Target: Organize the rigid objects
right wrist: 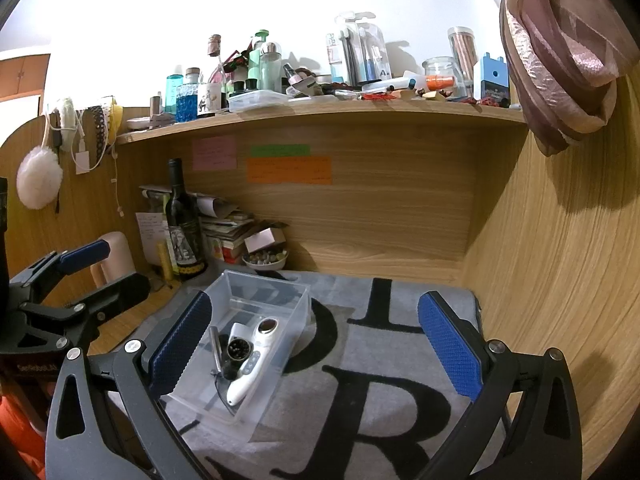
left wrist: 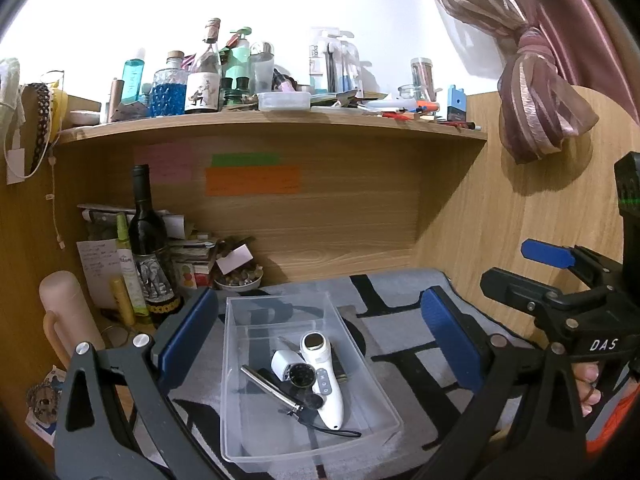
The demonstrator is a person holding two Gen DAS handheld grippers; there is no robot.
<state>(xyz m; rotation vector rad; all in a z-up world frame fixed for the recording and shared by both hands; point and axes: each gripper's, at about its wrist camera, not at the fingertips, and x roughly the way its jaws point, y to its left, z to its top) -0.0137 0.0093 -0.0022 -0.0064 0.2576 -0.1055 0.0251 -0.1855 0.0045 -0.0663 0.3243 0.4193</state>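
A clear plastic bin (left wrist: 240, 360) (right wrist: 296, 300) sits on a grey mat with black letters. Inside lie a white handheld device (left wrist: 324, 376) (right wrist: 250, 364), a small white cylinder with a dark round face (left wrist: 290, 366) (right wrist: 239, 344), and a silver pen (left wrist: 270, 386) (right wrist: 215, 350). My left gripper (left wrist: 320, 340) is open and empty, its blue pads either side of the bin. My right gripper (right wrist: 316, 352) is open and empty, with the bin near its left pad. Each gripper shows at the edge of the other's view.
A dark wine bottle (left wrist: 150, 240) (right wrist: 184, 224), stacked papers and a small bowl (right wrist: 265, 260) stand at the back left. A cluttered shelf (left wrist: 272, 124) runs above. A wooden side wall (right wrist: 560, 280) closes the right. A pink curtain (left wrist: 540, 92) hangs top right.
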